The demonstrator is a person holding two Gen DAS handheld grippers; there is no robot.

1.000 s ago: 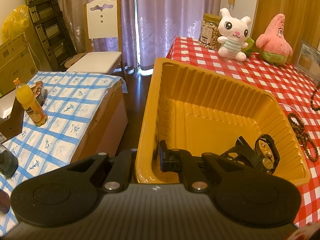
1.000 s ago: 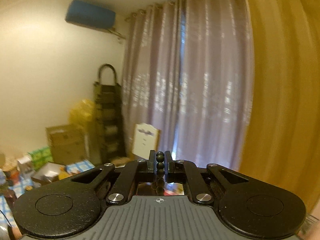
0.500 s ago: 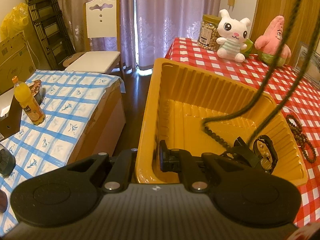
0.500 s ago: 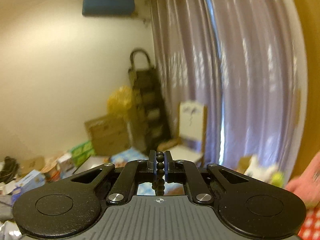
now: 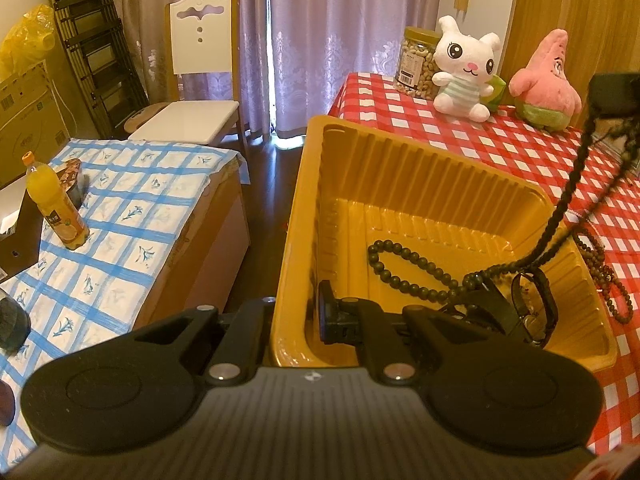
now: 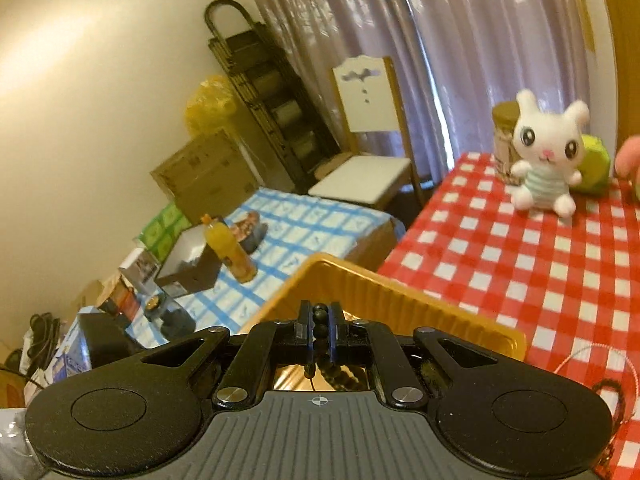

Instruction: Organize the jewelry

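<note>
A yellow ribbed tray point(image 5: 400, 172) sits on the red checked table. My left gripper point(image 5: 292, 316) is shut on the tray's near-left wall. My right gripper point(image 6: 319, 316) is shut on a dark bead necklace point(image 6: 320, 318) and hangs above the tray's right side; it shows at the right edge of the left wrist view point(image 5: 612, 96). The necklace's point(image 5: 416, 276) lower loop lies on the tray floor while its strands rise to the right gripper. A black watch point(image 5: 536, 308) lies in the tray's near-right corner. A brown bead string point(image 5: 600, 264) lies on the cloth right of the tray.
A white rabbit plush point(image 5: 464, 68), a pink star plush point(image 5: 548, 80) and a jar of nuts point(image 5: 414, 62) stand at the table's far end. A low table with a blue checked cloth point(image 5: 120, 220) and an orange bottle point(image 5: 56, 204) is left. A white chair point(image 5: 196, 80) stands behind.
My right gripper has come down over the tray with the necklace. The necklace's lower loop now lies on the tray floor. My left gripper keeps its hold on the tray.
</note>
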